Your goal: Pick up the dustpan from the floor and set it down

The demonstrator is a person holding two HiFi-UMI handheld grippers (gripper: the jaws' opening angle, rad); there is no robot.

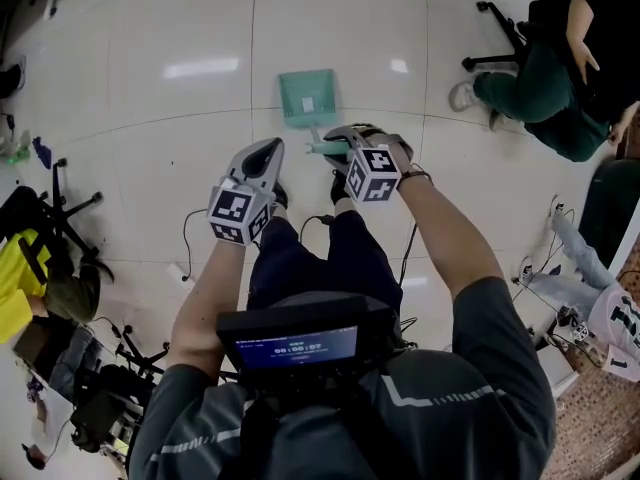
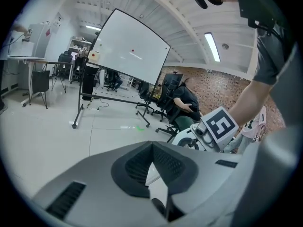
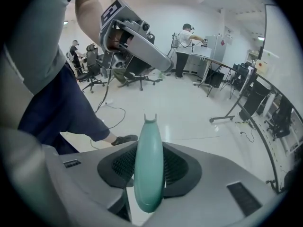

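The pale floor (image 1: pixel 200 28) is seen from above. Both forearms are stretched forward and down over it, the right forearm (image 1: pixel 450 238) on one side and the left forearm (image 1: pixel 205 298) on the other. The green dustpan (image 1: pixel 308 96) is laid on the floor just ahead, with its handle (image 3: pixel 148 169) turned towards the person. The right gripper (image 1: pixel 333 148) is pitched steeply down, and its jaws are clamped on the handle. The left gripper (image 1: pixel 270 153) is held nearby, and its jaws are brought together on nothing.
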